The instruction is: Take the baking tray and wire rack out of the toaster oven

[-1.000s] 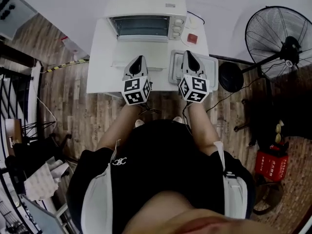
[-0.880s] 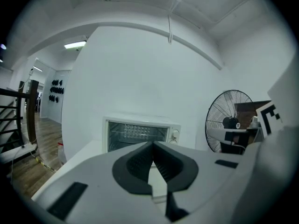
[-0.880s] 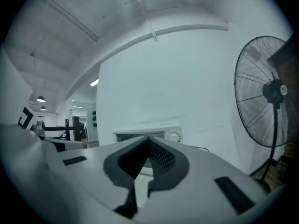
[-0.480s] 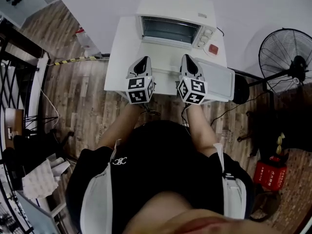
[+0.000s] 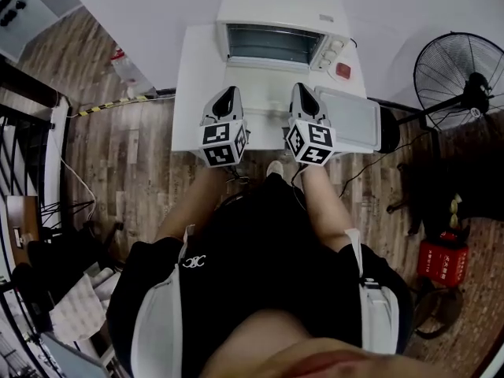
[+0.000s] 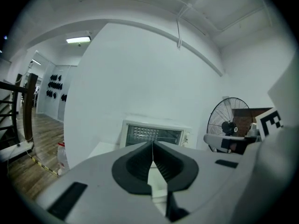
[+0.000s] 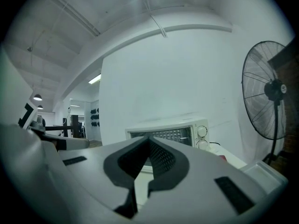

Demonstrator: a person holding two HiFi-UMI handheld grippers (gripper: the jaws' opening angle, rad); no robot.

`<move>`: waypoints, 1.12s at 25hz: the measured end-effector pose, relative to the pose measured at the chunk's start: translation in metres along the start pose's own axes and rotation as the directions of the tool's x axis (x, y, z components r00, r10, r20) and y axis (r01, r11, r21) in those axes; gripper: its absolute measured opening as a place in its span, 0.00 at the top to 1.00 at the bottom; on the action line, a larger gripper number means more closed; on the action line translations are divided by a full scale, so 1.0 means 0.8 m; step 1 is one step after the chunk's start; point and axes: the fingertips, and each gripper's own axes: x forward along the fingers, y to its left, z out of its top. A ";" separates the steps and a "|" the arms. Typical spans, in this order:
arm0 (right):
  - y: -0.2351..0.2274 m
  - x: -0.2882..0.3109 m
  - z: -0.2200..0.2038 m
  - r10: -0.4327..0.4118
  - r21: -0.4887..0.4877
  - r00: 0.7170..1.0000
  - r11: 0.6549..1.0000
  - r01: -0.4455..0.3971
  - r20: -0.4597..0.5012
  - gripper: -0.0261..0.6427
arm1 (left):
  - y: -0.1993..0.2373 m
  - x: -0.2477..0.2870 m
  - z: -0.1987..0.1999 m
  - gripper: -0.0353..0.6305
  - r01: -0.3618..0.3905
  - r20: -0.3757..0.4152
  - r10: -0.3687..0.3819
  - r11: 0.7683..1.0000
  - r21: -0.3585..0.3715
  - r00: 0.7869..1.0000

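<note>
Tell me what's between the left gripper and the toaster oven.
Only a bare strip of the white table lies between the left gripper and the toaster oven; the head view shows it.

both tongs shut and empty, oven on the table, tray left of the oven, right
No: the head view shows the tray right of the oven, on the table. The left tongs and right tongs are shut and empty.

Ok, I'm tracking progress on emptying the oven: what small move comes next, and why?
Probably open the right gripper and ease toward the oven: its tongs and the left gripper's are shut on nothing, a tray already lies beside the oven, and no rack shows outside.
</note>
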 end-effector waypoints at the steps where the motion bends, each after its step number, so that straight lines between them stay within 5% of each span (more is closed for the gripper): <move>1: -0.002 0.002 0.001 -0.006 0.002 1.000 1.000 0.006 0.001 0.96 | -0.001 0.004 0.001 0.92 0.008 -0.003 -0.008 1.000 -0.002 1.000; 14: -0.043 0.085 0.009 -0.016 -0.053 1.000 0.998 0.015 -0.006 0.96 | -0.009 0.098 0.026 0.91 0.057 -0.014 -0.057 0.995 0.075 0.998; 16: -0.043 0.105 -0.001 -0.001 -0.150 0.999 0.989 -0.007 -0.049 0.89 | -0.011 0.114 0.022 0.78 0.068 -0.047 -0.061 0.985 0.160 0.997; 18: -0.044 0.124 -0.015 0.000 -0.283 0.993 0.958 -0.033 -0.114 0.75 | -0.014 0.130 0.020 0.69 0.071 -0.079 -0.048 0.946 0.316 0.996; 20: -0.048 0.138 -0.030 -0.018 -0.439 0.985 0.897 -0.061 -0.174 0.69 | -0.014 0.145 0.019 0.66 0.070 -0.095 -0.028 0.877 0.476 0.995; 24: -0.062 0.166 -0.052 -0.053 -0.645 0.977 0.758 -0.096 -0.208 0.67 | -0.005 0.177 0.012 0.64 0.068 -0.112 0.002 0.786 0.614 0.994; 26: -0.071 0.178 -0.061 -0.061 -0.649 0.974 0.754 -0.100 -0.220 0.67 | 0.002 0.193 0.005 0.64 0.062 -0.121 0.024 0.751 0.657 0.992; 28: -0.080 0.186 -0.069 -0.056 -0.581 0.969 0.808 -0.097 -0.241 0.67 | 0.009 0.206 -0.006 0.64 0.063 -0.142 0.038 0.762 0.645 0.989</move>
